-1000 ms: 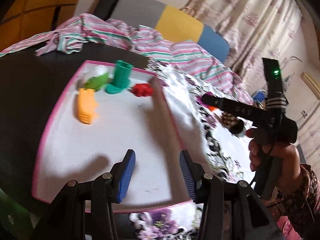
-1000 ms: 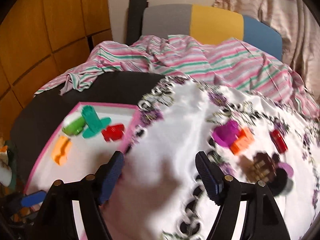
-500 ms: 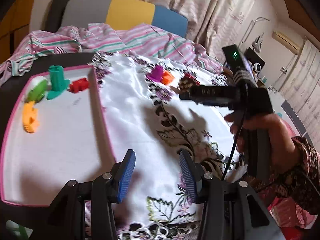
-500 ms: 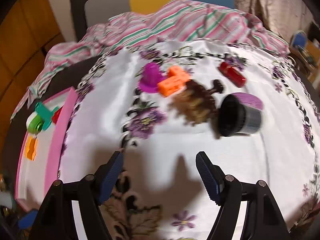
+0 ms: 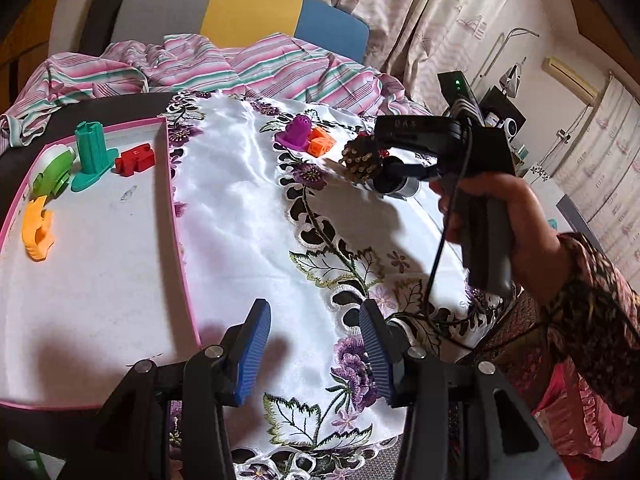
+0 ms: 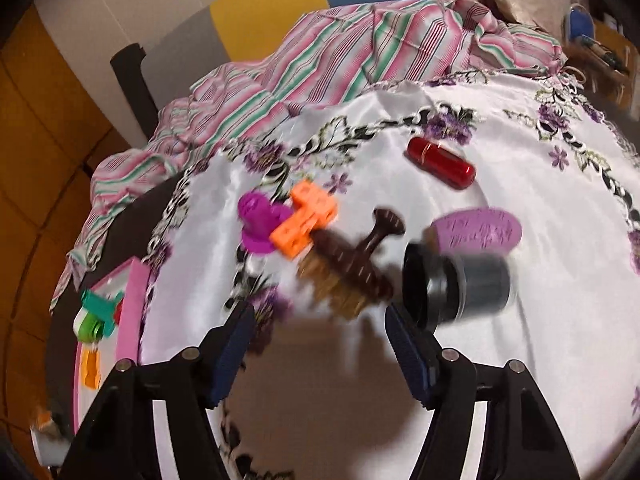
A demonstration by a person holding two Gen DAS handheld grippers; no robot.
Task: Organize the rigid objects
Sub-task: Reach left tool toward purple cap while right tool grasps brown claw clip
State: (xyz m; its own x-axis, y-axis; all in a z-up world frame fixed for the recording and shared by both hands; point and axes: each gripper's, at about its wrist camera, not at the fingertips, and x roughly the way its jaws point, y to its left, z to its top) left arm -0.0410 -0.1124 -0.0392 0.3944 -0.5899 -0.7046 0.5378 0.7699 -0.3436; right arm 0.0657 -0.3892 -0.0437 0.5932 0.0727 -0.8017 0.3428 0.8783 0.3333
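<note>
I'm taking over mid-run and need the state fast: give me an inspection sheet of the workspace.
Surface: floral tablecloth on a dark table.
Job's things: pink-rimmed tray holds green, teal, red and orange pieces; brown brush, orange block, purple piece, red cylinder, black cylinder and lilac oval lie on the cloth.
Clutter: striped fabric.
Grippers: left gripper open, empty; right gripper open near the brush.
Cables: black cable.
Surroundings: curtains, chair.

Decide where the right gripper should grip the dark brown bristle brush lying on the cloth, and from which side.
Probably across the brown brush body's narrow width, from above: it lies flat with the open right gripper beside it; the knob handle looks smaller.
</note>
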